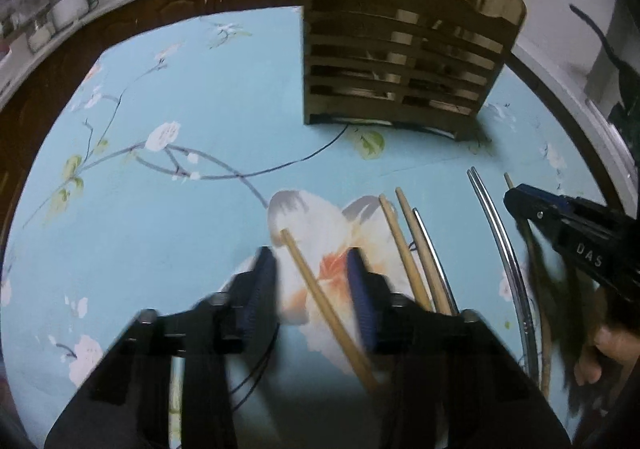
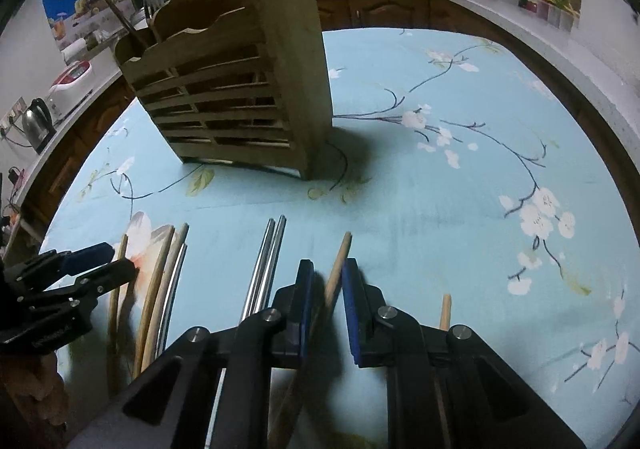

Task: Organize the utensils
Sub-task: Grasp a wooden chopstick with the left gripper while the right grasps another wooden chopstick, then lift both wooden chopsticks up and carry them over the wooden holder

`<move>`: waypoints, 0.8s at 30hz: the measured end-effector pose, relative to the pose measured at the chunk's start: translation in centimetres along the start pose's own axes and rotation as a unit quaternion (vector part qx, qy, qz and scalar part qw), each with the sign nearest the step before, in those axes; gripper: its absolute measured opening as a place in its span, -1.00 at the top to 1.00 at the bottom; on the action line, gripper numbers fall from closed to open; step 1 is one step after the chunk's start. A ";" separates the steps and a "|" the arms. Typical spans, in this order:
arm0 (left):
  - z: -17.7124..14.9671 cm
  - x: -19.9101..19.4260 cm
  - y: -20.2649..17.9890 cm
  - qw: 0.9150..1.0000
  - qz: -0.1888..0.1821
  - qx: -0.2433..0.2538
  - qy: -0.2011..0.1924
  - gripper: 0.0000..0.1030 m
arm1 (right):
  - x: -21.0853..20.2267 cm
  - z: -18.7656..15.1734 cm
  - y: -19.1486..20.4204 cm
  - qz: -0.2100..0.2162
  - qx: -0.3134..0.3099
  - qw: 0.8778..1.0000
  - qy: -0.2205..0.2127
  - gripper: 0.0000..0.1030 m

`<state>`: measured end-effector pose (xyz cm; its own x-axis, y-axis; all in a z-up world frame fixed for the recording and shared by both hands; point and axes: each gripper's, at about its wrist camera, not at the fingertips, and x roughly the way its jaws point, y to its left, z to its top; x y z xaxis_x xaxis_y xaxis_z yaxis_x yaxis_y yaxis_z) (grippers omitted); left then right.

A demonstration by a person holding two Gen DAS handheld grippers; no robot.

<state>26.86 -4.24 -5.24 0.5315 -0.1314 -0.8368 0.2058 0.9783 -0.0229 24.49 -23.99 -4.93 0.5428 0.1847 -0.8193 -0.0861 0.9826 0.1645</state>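
Loose chopsticks lie side by side on the worktop (image 2: 400, 209), which wears a blue flowered cloth. One wooden chopstick (image 1: 320, 301) passes between the left gripper (image 1: 312, 269), jaws spread apart. Another wooden chopstick (image 2: 336, 273) sits between the right gripper (image 2: 327, 281), jaws narrowly parted, not clamped. A metal pair (image 2: 266, 257) lies between the grippers. Beyond stands the wooden slatted holder (image 2: 240, 89).

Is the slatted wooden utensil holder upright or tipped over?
Upright. The slatted wooden utensil holder stands on its base on the blue floral tablecloth, its open top facing up, with utensil handles sticking out above.
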 end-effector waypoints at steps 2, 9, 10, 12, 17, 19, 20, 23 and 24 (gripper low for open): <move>-0.1 0.0 -0.4 1.000 -0.002 0.011 -0.006 0.77 | 0.1 0.0 0.0 -0.007 -0.003 1.000 -0.004 0.81; -0.6 -1.8 0.2 0.999 -0.037 0.007 -0.011 0.92 | -2.2 -0.3 -0.2 0.033 0.024 0.999 -0.017 0.90; -0.7 -2.5 0.5 0.999 -0.046 0.001 -0.016 0.92 | -3.0 -0.3 -0.1 0.041 0.025 0.999 -0.024 0.90; -0.9 -4.1 1.1 0.998 -0.063 -0.011 -0.029 0.92 | -4.9 -0.4 0.2 0.054 0.027 0.997 -0.041 0.90; -0.6 -9.5 2.1 0.991 -0.102 -0.034 -0.078 0.92 | -10.5 0.2 1.0 0.082 0.020 0.991 -0.099 0.90; -0.3 -11.6 2.6 0.988 -0.112 -0.040 -0.098 0.92 | -12.2 0.6 1.0 0.090 0.021 0.989 -0.117 0.90; -0.2 -12.3 2.8 0.987 -0.115 -0.042 -0.106 0.92 | -13.0 0.8 1.0 0.095 0.022 0.987 -0.125 0.90; 0.3 -15.0 3.6 0.982 -0.126 -0.047 -0.135 0.92 | -15.2 1.6 1.0 0.103 0.024 0.983 -0.151 0.90; 0.4 -15.6 3.8 0.980 -0.128 -0.047 -0.142 0.92 | -16.0 1.9 1.1 0.105 0.022 0.981 -0.160 0.90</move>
<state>19.69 1.43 8.01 0.6829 -0.4013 -0.6105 0.2926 0.9159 -0.2748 17.30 -25.92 9.35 0.7519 0.3605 -0.5520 -0.1915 0.9206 0.3404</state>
